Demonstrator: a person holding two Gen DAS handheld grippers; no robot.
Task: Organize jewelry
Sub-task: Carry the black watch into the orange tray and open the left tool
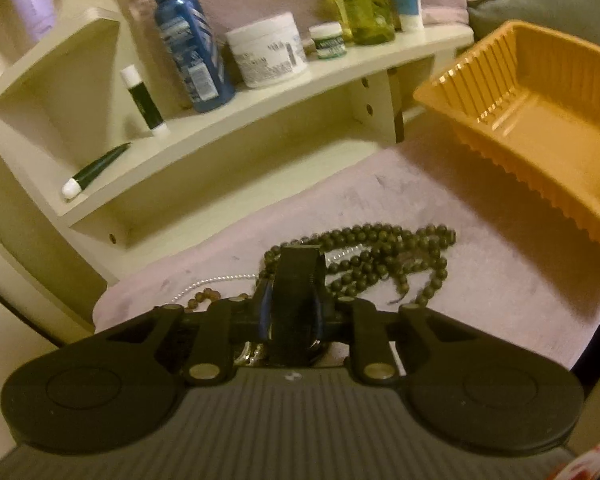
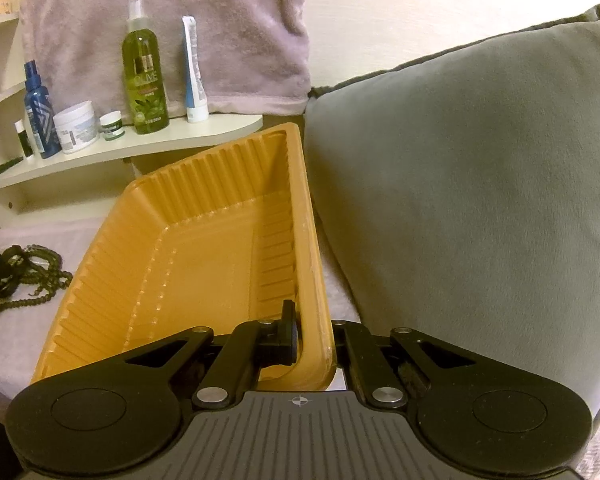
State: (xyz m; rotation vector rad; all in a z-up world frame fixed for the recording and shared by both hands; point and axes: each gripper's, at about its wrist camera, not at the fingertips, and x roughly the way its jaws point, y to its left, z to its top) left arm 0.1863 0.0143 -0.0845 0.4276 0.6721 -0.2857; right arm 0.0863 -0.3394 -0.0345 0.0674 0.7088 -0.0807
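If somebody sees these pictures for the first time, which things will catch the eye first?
The orange ribbed tray stands out, lying on the pale cloth beside a grey cushion, with the right gripper clamped on its rim. Next come the dark bead necklaces heaped on the cloth, where the left gripper sits closed among them.

You face a cream wall (image 2: 420, 12) with a pale shelf unit (image 1: 260, 92) far left, a grey cushion (image 2: 480, 200) right, in warm dim light.
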